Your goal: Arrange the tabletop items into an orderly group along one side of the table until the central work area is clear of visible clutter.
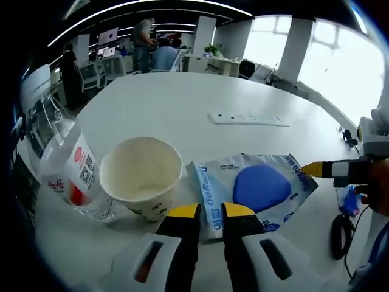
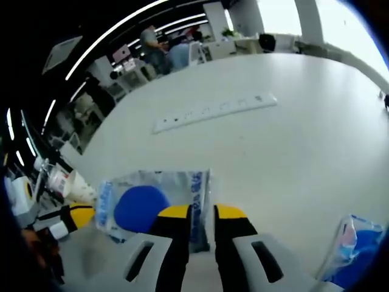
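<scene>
At six o'clock in both views, each tool pinches an edge of the clear packet [image 1: 252,190] holding a blue pad: left tool [image 1: 209,213] and right tool [image 2: 201,214], jaws narrow on opposite edges, likely to slide it aside. At nine o'clock stand a paper cup [image 1: 141,176] and bottle [image 1: 64,161]. The white bench [image 1: 182,103] carries a power strip [image 1: 248,118]; an office lies behind.
</scene>
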### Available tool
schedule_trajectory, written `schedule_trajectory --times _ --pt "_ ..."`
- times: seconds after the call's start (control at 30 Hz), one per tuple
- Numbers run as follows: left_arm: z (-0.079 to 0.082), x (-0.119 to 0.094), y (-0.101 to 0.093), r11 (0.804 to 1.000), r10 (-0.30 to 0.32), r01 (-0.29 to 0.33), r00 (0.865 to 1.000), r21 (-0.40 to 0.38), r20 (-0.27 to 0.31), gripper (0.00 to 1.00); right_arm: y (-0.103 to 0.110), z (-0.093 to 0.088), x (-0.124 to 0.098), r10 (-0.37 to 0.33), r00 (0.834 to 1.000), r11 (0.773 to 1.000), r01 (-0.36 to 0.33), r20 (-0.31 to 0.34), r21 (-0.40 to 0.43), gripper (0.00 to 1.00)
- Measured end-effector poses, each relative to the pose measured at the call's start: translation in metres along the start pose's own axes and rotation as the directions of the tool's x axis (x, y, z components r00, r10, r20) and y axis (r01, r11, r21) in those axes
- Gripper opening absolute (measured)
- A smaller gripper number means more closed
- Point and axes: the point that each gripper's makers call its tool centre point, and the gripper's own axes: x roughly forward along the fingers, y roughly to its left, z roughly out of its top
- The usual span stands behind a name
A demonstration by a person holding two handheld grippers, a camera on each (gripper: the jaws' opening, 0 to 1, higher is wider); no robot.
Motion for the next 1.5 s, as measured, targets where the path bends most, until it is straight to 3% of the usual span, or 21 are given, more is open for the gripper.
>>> schedule_trajectory --times 0.5,0.93,1.5 --pt "-0.003 -0.015 -0.006 1.000 -0.021 0.021 0.999 -0.005 0.028 0.16 -0.009 -0.007 -0.021 0.000 1.000 1.000 0.000 0.031 -0.006 0.19" --pt "-0.017 -0.032 -0.014 0.999 -0.032 0.033 0.999 -0.017 0.031 0.18 -0.021 -0.024 -0.039 -0.023 0.999 1.000 0.023 0.029 -0.009 0.20" --pt "-0.041 -0.055 -0.041 0.997 -0.069 0.070 0.997 -0.034 0.032 0.20 -0.043 -0.045 -0.074 -0.050 0.998 0.999 0.051 0.044 -0.012 0.22"
